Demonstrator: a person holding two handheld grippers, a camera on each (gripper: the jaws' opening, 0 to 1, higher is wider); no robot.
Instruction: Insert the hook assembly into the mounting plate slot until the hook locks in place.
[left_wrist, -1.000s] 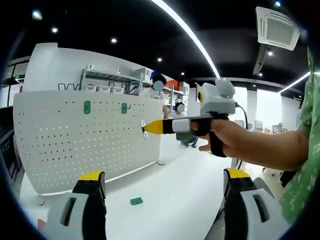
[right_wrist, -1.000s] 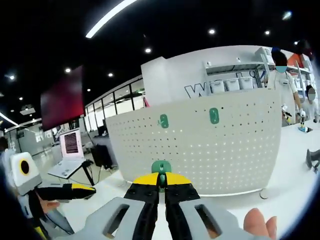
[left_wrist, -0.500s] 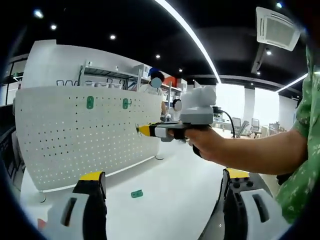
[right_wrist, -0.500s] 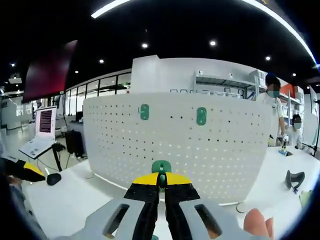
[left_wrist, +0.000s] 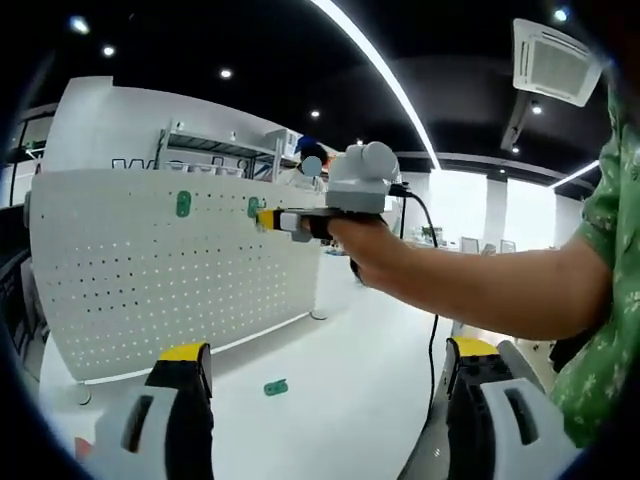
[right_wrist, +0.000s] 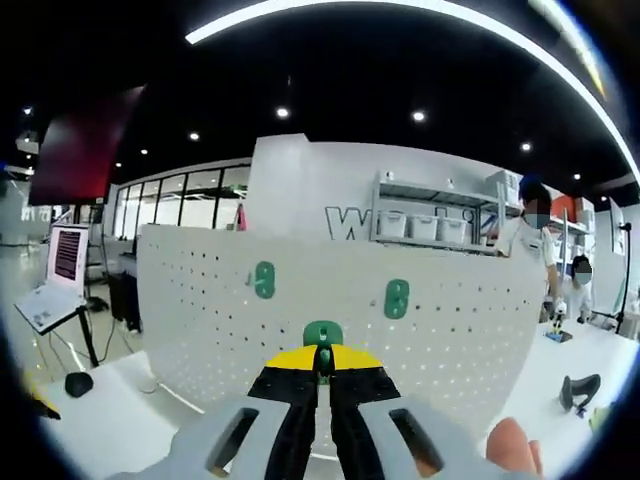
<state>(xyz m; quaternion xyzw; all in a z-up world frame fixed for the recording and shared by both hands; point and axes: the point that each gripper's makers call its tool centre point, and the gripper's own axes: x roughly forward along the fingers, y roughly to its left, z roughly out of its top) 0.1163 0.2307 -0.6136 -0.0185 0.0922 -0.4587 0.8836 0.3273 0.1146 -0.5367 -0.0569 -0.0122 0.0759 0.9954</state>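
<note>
Green hook (right_wrist: 322, 333) pinched in right gripper (right_wrist: 322, 368), facing pegboard (right_wrist: 440, 330)

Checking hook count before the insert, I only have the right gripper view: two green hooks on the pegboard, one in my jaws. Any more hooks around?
Observer: Yes. The left gripper view shows a spare green hook lying flat on the white table in front of the pegboard.
Operator: Left gripper doing anything?
Observer: No. The left gripper is open, its jaws wide apart with nothing between them.
Operator: How close is my tip to the board?
Observer: From the side, the right gripper overlaps the board's upper right, beside the rightmost mounted hook. Contact cannot be judged. It is shut on the held hook.
</note>
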